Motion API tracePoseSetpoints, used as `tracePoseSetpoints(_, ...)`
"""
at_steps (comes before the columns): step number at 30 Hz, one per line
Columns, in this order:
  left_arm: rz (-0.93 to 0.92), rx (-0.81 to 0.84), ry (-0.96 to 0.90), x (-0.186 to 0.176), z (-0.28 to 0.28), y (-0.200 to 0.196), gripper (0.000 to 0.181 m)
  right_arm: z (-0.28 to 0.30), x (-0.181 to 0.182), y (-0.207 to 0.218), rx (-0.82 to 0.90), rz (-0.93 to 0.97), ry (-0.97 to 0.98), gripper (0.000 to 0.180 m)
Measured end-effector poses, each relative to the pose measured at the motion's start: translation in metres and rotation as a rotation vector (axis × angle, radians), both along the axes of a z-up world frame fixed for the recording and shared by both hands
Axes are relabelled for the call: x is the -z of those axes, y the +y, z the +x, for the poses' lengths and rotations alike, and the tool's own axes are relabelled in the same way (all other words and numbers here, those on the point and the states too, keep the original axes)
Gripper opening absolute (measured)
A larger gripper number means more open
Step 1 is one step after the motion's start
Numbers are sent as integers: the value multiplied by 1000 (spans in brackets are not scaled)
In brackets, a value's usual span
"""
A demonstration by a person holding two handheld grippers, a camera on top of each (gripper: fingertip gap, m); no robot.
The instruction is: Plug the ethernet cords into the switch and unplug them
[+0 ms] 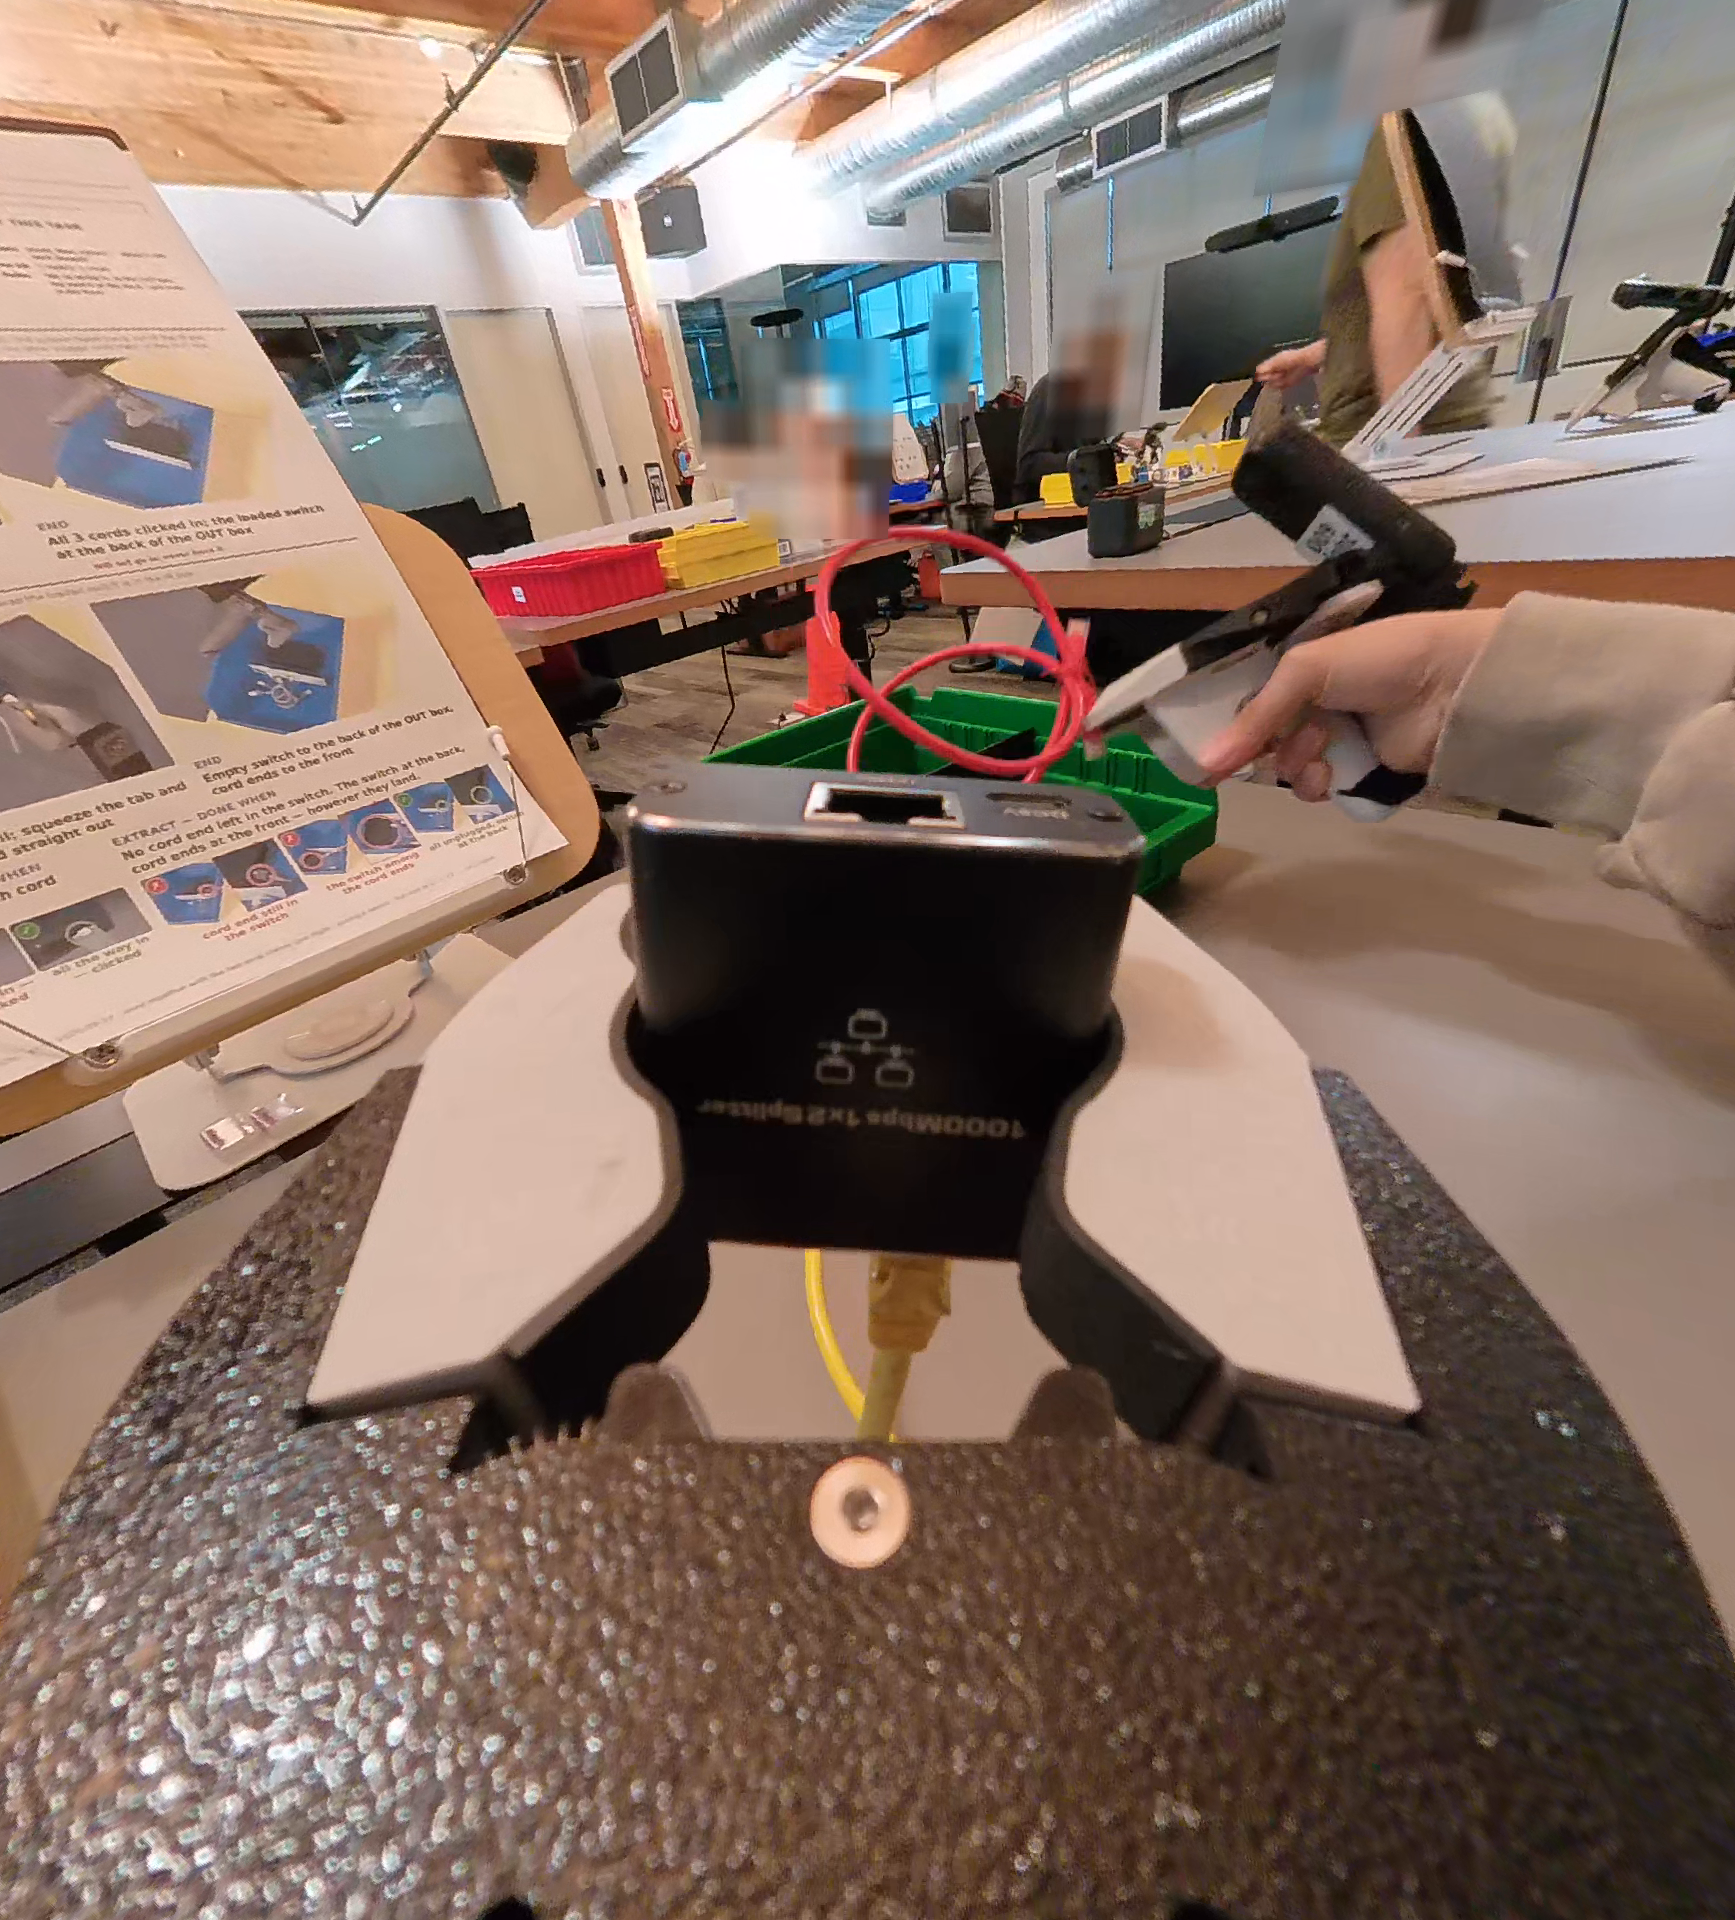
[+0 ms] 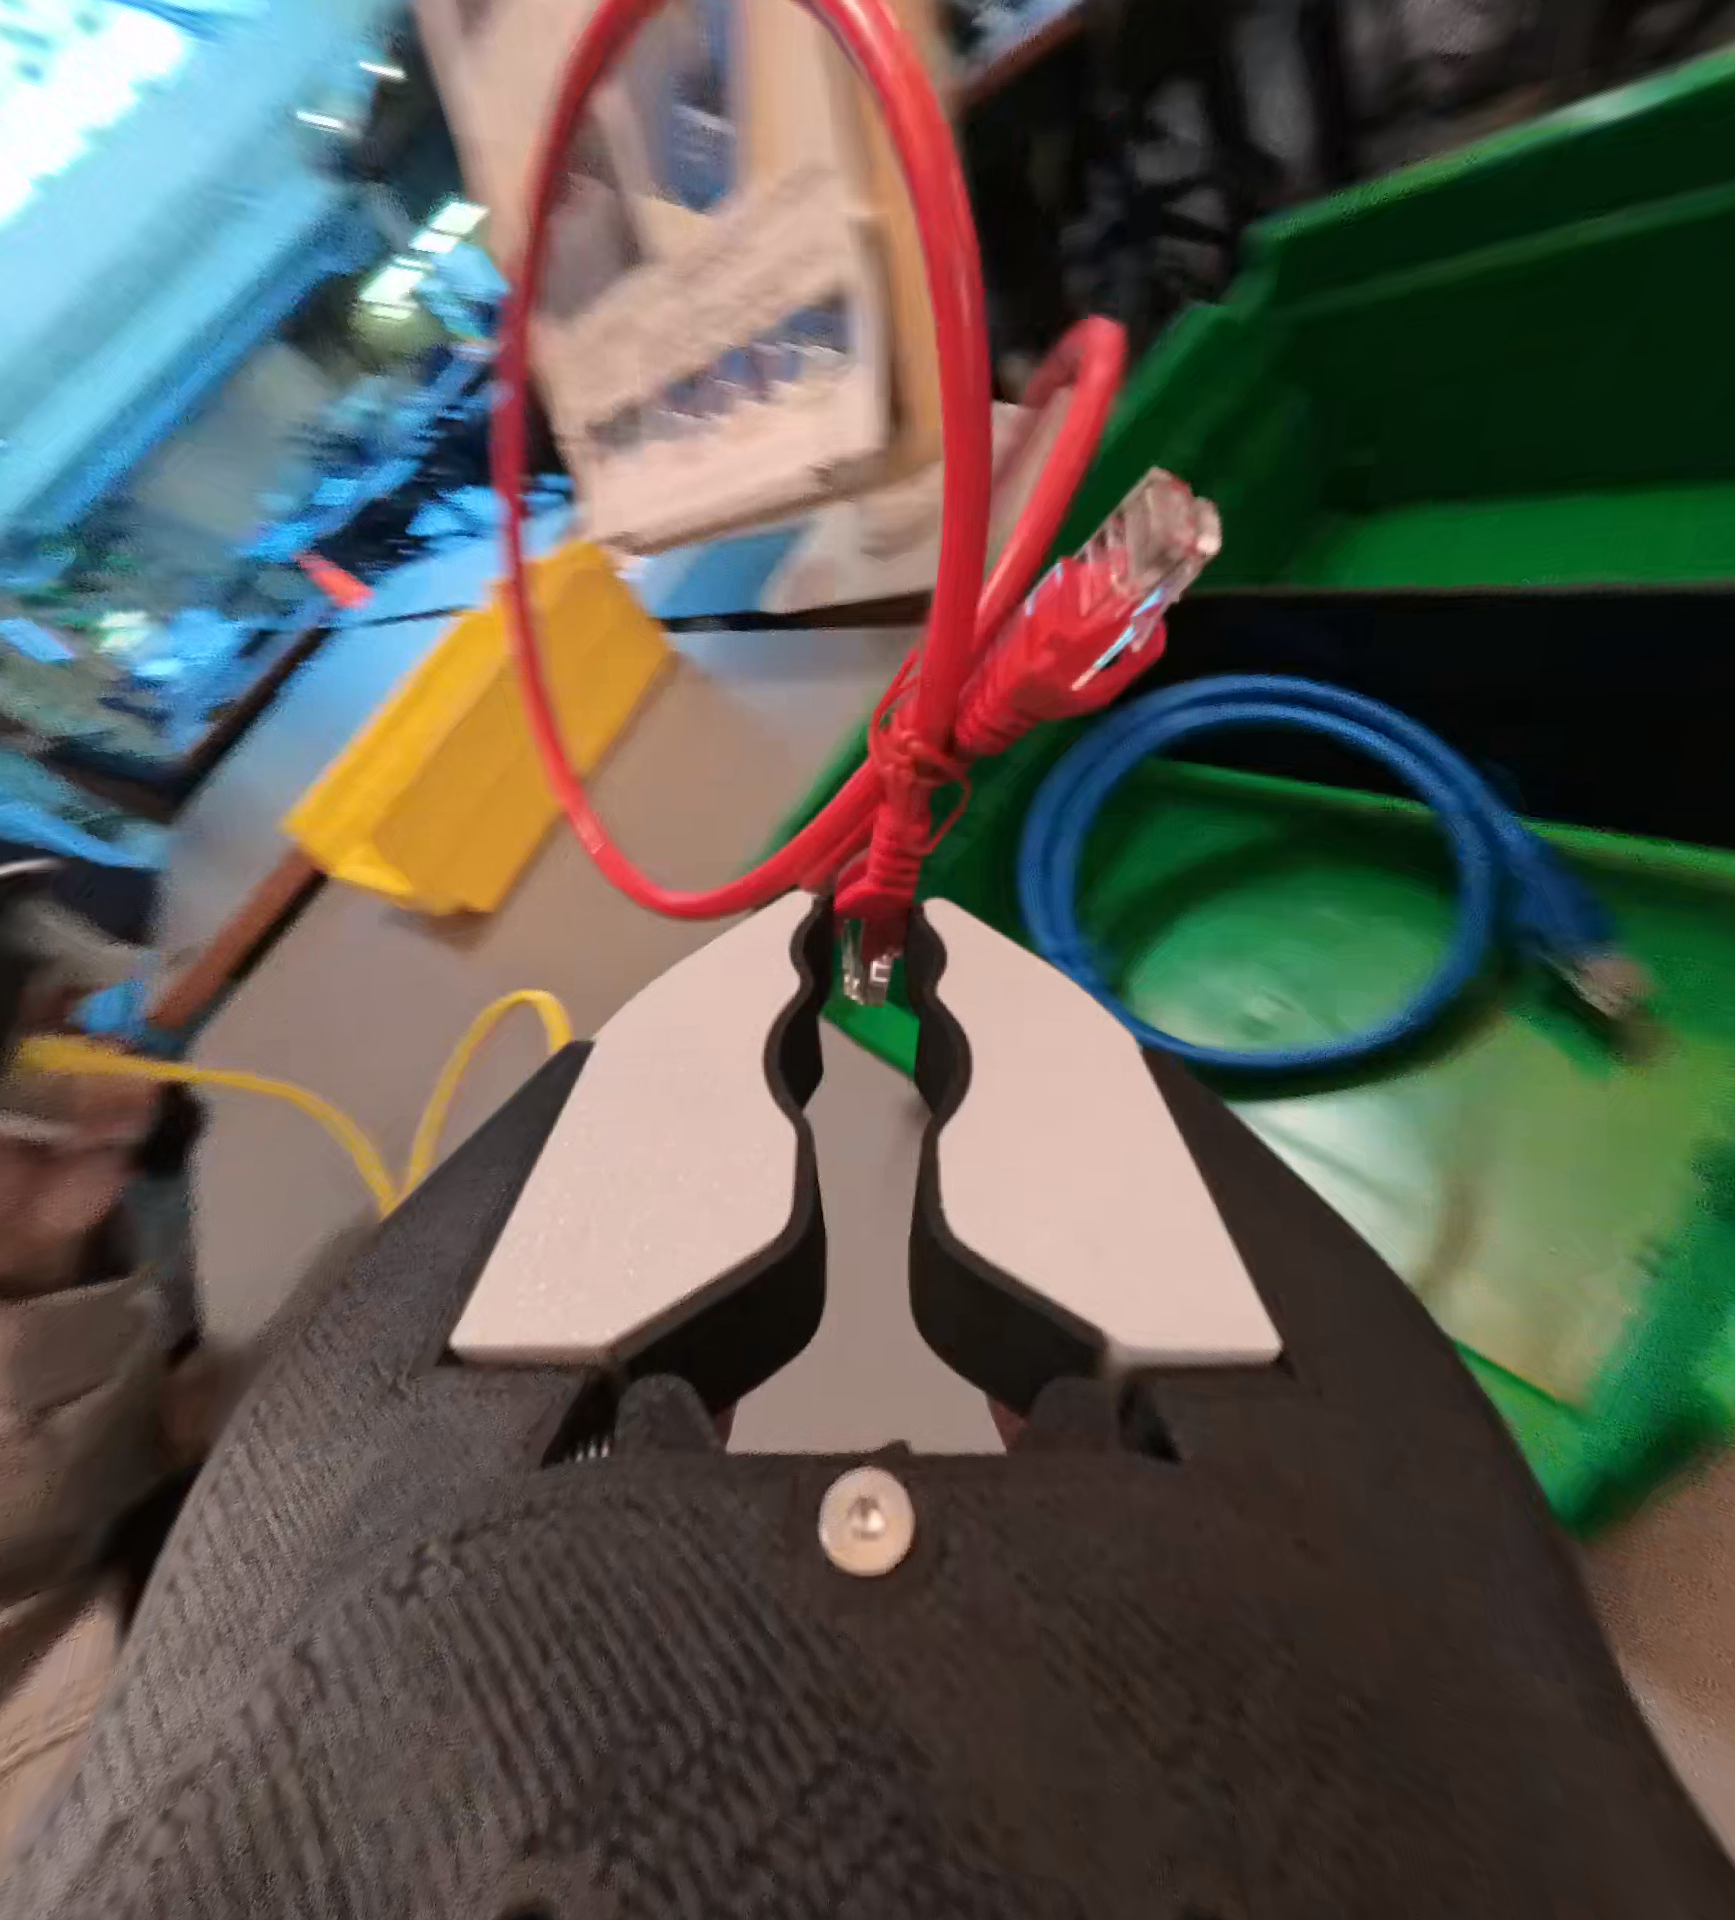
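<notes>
Green bin (image 2: 1528, 343) holds a coiled blue cord (image 2: 1258, 873), seen only in right view. Left tongs (image 1: 873, 997) clamped on the black switch (image 1: 878, 914), yellow cord (image 1: 884, 1361) plugged in its near end. Right tongs (image 2: 868, 966) clamped on red cord (image 2: 946, 436) plug, above the bin edge. Instruction sheet (image 1: 115, 623) on worktop (image 1: 1465, 1039).

Switch (image 1: 878, 997) held between fingers of left tool (image 1: 868, 1039), above bench (image 1: 1465, 987). One cord (image 1: 889, 1371) plugged into its near end, trailing back under tool. Bin (image 1: 1133, 800) on bench just behind switch. Instruction board (image 1: 167, 623) on stand, left of switch. Right tool (image 2: 868, 961) over bin's near edge, plug of looped cord (image 2: 738, 468) pinched at tips, loop standing up above. Another coiled cord (image 2: 1258, 873) inside bin, right of tool. Small box (image 2: 478, 748) on bench, left of bin.
</notes>
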State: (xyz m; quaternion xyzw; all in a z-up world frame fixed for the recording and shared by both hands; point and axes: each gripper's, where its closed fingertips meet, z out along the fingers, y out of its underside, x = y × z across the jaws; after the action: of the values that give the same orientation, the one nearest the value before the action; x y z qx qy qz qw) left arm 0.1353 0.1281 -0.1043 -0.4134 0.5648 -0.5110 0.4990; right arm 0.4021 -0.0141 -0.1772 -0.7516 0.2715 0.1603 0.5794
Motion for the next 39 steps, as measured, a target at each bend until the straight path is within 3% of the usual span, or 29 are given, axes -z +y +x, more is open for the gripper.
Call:
tracePoseSetpoints(3,2,11,3,1,0,-3,76,10,24,-8,38,-94,39,14)
tracePoseSetpoints(7,-4,24,6,1,0,-6,76,35,55,-25,153,-378,-80,15)
tracePoseSetpoints(11,1,33,8,0,0,-9,76,39,67,-47,163,-704,-172,50)
tracePoseSetpoints(14,1,42,10,0,0,-11,76,41,48,-54,195,-750,-293,69)
tracePoseSetpoints(18,-3,58,15,2,2,-14,76,14,8,-37,170,-560,-385,79)
tracePoseSetpoints(22,-8,98,15,2,3,-19,76,-92,-53,14,-96,-79,-342,77)
tracePoseSetpoints(24,-34,108,16,0,4,-20,76,-149,-74,30,-211,68,-339,76)
tracePoseSetpoints(28,-235,97,-8,-17,3,-15,75,-245,-74,62,-362,172,-491,75)
tracePoseSetpoints(31,-385,84,-27,-37,3,-11,75,-284,-60,92,-336,160,-697,77)
tracePoseSetpoints(33,-448,101,-26,-48,3,-16,75,-305,-70,107,-287,234,-800,77)
tracePoseSetpoints(36,-491,135,-9,-56,3,-32,75,-315,-88,115,-189,277,-874,69)
tracePoseSetpoints(38,-500,159,-6,-60,1,-47,75,-314,-95,112,-140,295,-958,49)
tracePoseSetpoints(39,-511,161,-8,-61,0,-52,75,-323,-96,108,-184,323,-1015,30)
